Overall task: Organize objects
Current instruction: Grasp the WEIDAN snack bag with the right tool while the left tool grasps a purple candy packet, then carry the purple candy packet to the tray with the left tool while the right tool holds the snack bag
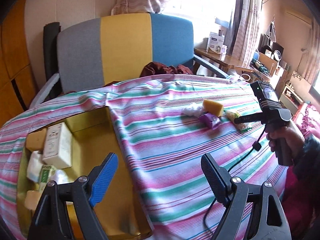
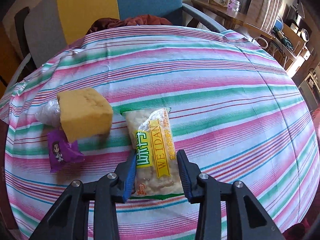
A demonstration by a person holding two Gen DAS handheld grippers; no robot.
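Note:
A yellow-and-clear "WEIDAN" snack packet (image 2: 155,146) lies on the striped cloth (image 2: 230,108). My right gripper (image 2: 157,156) is down over it, its fingers on either side of the packet's near half and touching its edges. Left of it lie a yellow sponge (image 2: 85,113), a purple packet (image 2: 62,152) and a white crumpled bag (image 2: 48,112). In the left wrist view the same group shows at the far right: packet (image 1: 233,116), sponge (image 1: 213,106). My left gripper (image 1: 158,170) is open and empty beside a yellow box (image 1: 112,146).
The yellow box holds a white carton (image 1: 57,144), small packets and a sponge. A grey, yellow and blue chair (image 1: 124,48) stands behind the table. A wooden side table (image 1: 222,60) with boxes stands at the right.

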